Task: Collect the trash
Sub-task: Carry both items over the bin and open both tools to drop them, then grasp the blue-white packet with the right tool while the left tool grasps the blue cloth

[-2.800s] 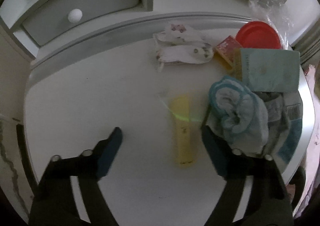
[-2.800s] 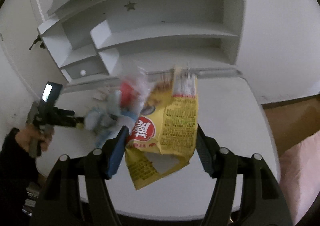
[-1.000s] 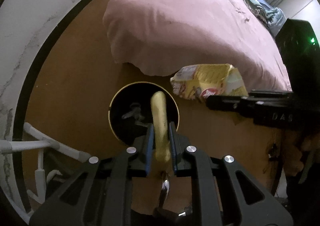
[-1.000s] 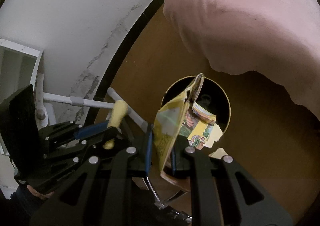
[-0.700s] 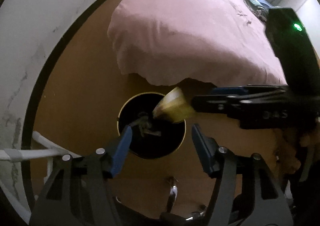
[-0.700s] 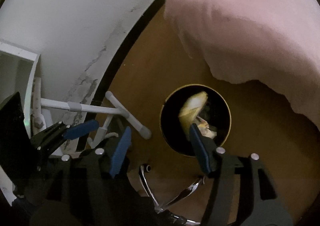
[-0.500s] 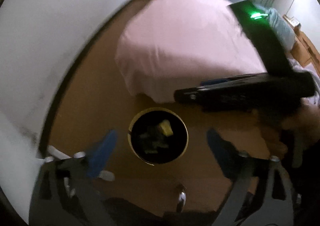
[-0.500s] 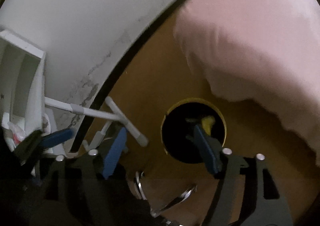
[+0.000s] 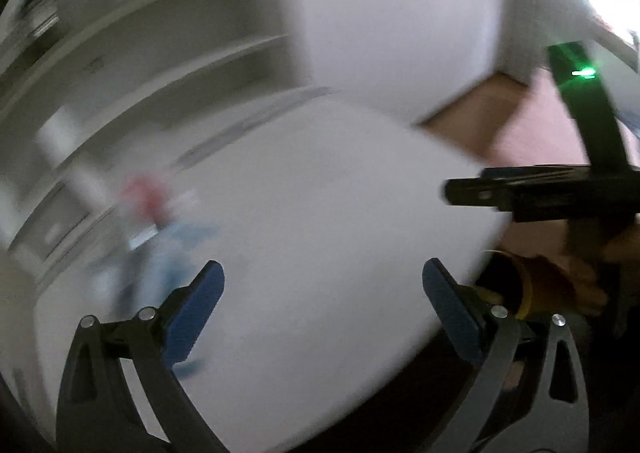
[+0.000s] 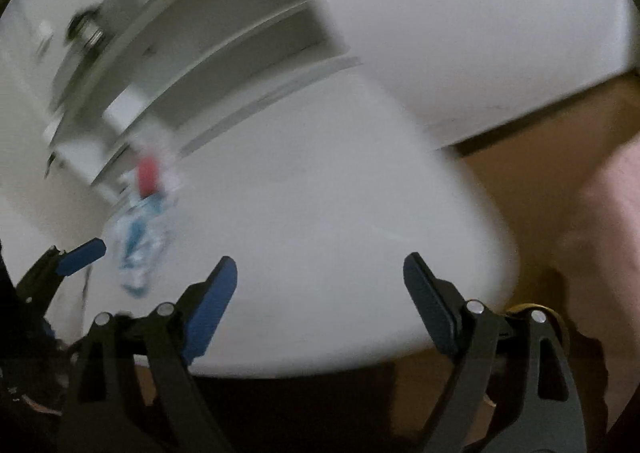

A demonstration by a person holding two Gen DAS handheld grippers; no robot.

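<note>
Both views blurred; left gripper wide open, empty; right gripper opening, nothing between jaws; bin beside left gripper's right finger; blurred clutter on white table ahead-left.

Bedroom: white desk, shelves, bedspread
</note>
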